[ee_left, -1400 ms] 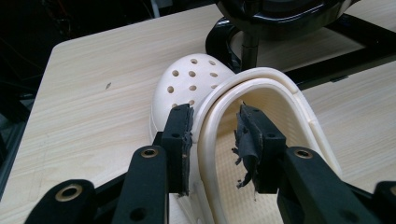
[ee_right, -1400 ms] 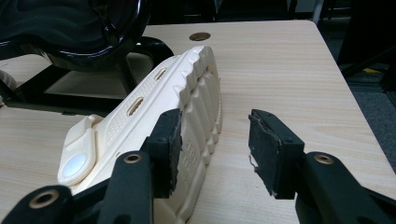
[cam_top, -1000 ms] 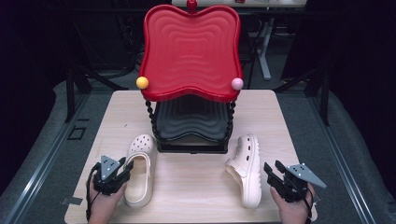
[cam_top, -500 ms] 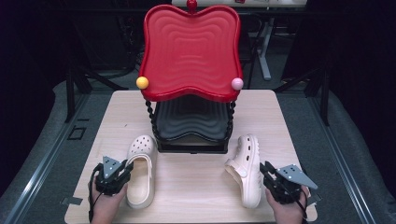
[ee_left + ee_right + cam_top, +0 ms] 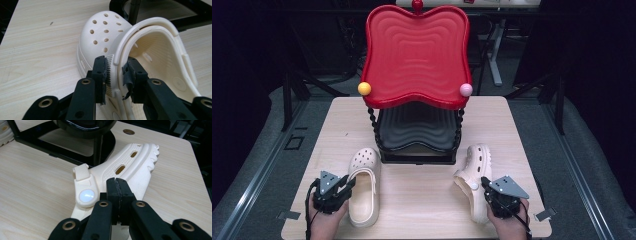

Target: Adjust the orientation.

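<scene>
L tongs (image 5: 116, 68) straddle the side wall of the L clog (image 5: 363, 186) near its heel – one jaw outside, one inside, jaws just been opening, pads not clearly pressing, so released w/ the wall between them. That clog sits upright on the surface (image 5: 422, 200), toe w/ holes toward the black stand (image 5: 417, 135).

R tongs (image 5: 117, 187) clenched – jaws just been closing, tips meet, nothing between them. They sit just beside the R clog (image 5: 474, 182), which lies tipped on its side, sole facing R, strap rivet (image 5: 86, 195) up. Red tray (image 5: 417, 55) tops the stand, well apart from both clogs.
</scene>
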`<state>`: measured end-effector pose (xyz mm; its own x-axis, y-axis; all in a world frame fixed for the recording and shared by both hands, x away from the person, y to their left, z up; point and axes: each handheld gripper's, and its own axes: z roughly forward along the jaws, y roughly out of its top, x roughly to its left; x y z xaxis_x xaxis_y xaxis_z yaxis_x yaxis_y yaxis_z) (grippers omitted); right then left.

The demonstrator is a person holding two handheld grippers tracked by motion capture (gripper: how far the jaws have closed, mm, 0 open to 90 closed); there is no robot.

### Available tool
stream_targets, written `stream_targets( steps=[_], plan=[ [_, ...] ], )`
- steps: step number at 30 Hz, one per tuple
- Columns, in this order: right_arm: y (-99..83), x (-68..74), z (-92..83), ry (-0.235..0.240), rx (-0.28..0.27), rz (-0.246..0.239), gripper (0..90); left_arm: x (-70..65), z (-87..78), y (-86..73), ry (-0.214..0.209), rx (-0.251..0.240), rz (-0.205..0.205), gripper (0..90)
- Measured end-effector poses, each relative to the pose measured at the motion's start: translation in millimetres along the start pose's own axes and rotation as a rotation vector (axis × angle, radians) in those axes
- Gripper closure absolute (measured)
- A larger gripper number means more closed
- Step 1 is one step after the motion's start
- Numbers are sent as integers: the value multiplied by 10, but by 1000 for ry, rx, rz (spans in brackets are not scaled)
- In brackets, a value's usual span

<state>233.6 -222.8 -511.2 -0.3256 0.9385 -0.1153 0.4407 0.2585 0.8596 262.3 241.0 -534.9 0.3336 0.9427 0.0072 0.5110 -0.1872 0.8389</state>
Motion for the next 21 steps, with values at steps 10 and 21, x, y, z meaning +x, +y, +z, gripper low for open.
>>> stream_targets(
  steps=[10,21],
  plan=[
    [3,-212,-92,-52,41,82,900,13,-15,5,-11,-33,-6,650],
    [-175,-703,-62,-85,65,266,900,27,10,-2,-17,-25,-4,645]
  ],
)
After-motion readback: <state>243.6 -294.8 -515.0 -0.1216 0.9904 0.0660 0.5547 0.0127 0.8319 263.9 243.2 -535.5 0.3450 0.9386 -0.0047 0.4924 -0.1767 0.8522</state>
